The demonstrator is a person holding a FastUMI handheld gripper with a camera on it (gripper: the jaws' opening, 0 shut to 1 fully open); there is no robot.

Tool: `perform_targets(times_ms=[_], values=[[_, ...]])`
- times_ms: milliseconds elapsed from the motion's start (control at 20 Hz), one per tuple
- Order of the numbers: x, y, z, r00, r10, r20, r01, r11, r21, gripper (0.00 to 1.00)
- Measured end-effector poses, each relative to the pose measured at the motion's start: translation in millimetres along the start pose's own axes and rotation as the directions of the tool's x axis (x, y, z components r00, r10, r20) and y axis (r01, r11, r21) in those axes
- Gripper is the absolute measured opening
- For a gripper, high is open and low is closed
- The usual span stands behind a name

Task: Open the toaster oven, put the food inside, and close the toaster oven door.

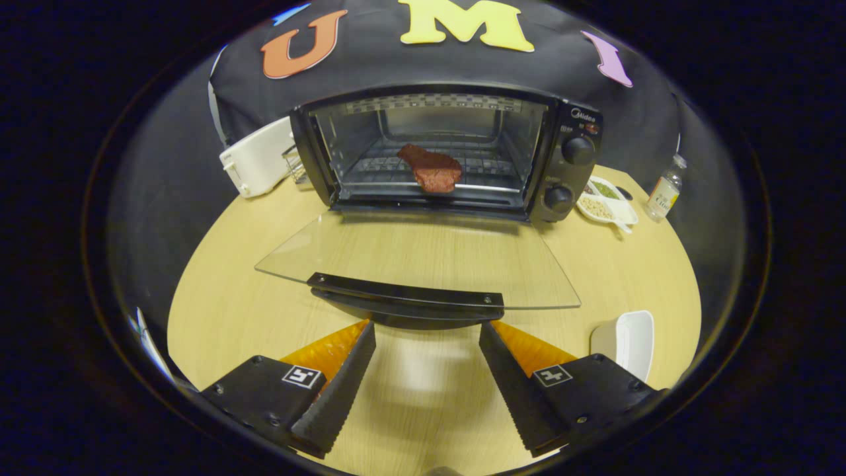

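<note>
A black toaster oven (568, 165) stands at the back of the round wooden table (225, 291). Its glass door (423, 254) lies folded down flat toward me, and the door's black handle (404, 293) is the nearest part. On the wire rack inside rests a reddish-brown piece of meat (431, 169), near the front of the rack. My gripper (426, 330) is open, with nothing between its fingers. The fingertips sit just short of the door handle, one toward each end, slightly below it.
A white toaster (256, 158) stands left of the oven. To the oven's right are a white divided dish (607, 201) with small foods and a small bottle (664, 188). A white bowl (628, 340) sits near my right finger at the table's edge.
</note>
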State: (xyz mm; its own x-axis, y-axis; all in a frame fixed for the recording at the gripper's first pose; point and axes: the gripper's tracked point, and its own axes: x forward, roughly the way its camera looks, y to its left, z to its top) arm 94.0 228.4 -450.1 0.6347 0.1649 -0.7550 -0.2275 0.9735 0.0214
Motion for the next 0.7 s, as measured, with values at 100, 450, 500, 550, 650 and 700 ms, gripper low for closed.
perform_targets(times_ms=[100,450,500,550,650,700], values=[[-10.6,1.7,19.2,0.999,0.008,0.033,-0.009,1.0,0.017,1.0],[-26.8,-0.2,104.8,0.98,0.02,0.196,-0.03,0.998,0.048,1.0],[-26.5,-1.2,114.5,0.976,0.016,0.218,-0.027,0.999,0.047,1.0],[-26.0,-5.5,122.6,0.971,0.002,0.237,-0.011,0.999,0.036,1.0],[-28.5,-11.9,127.3,0.968,-0.023,0.251,0.02,1.0,0.013,1.0],[-30.7,-12.2,127.0,0.968,-0.021,0.251,0.019,1.0,0.013,1.0]])
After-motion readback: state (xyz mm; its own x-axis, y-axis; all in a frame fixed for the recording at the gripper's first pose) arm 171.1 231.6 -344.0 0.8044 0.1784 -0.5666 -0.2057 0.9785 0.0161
